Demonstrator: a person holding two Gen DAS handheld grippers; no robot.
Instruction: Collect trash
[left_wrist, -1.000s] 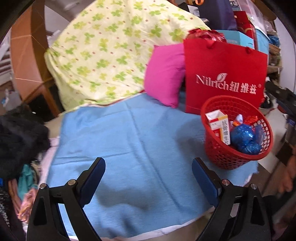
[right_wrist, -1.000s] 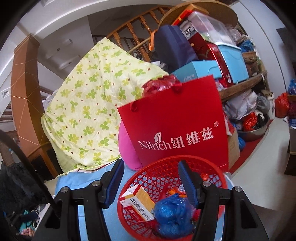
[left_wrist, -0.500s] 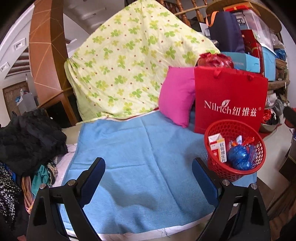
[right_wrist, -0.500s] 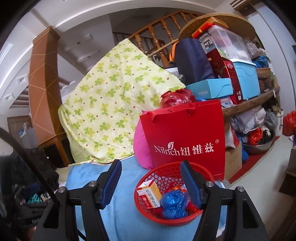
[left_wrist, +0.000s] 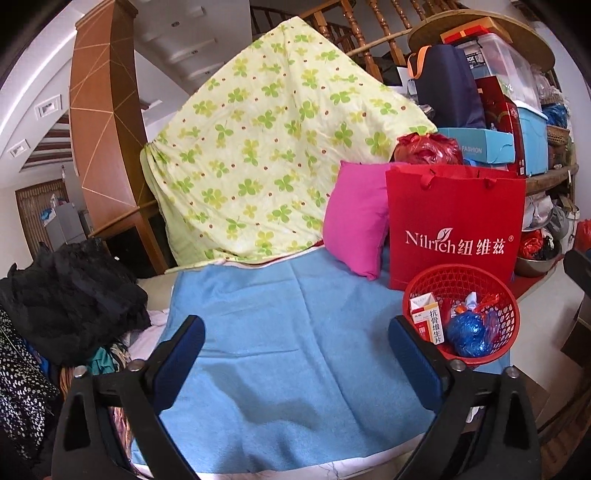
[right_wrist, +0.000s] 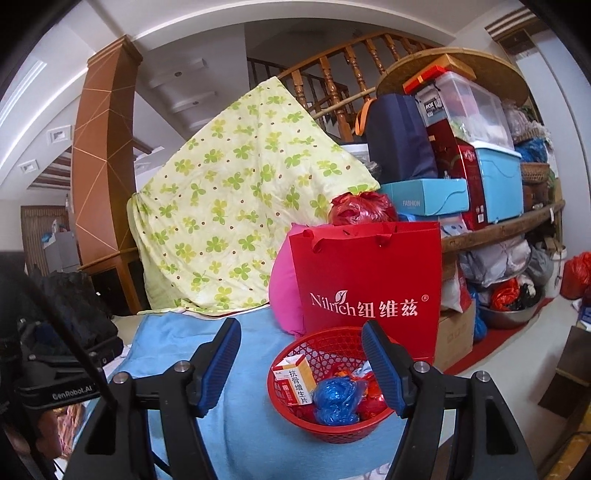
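A red mesh basket (left_wrist: 480, 275) sits at the right edge of the blue cloth (left_wrist: 280, 332). It holds a white and orange medicine box (left_wrist: 428, 319), a crumpled blue plastic bag (left_wrist: 466, 334) and red wrappers (left_wrist: 491, 299). The basket also shows in the right wrist view (right_wrist: 317, 341), with the box (right_wrist: 295, 380) and blue bag (right_wrist: 336, 400) inside. My left gripper (left_wrist: 297, 338) is open and empty, above the cloth, left of the basket. My right gripper (right_wrist: 301, 347) is open and empty, raised in front of the basket.
A red Nilrich paper bag (left_wrist: 456, 225) and a pink pillow (left_wrist: 354, 218) stand behind the basket. A green-patterned quilt (left_wrist: 266, 140) drapes over the back. Dark clothes (left_wrist: 70, 295) pile at the left. Stacked boxes (right_wrist: 476, 155) fill the right shelf.
Both grippers have pulled back and up from the basket, which looks smaller and farther away. Both stayed open and empty.
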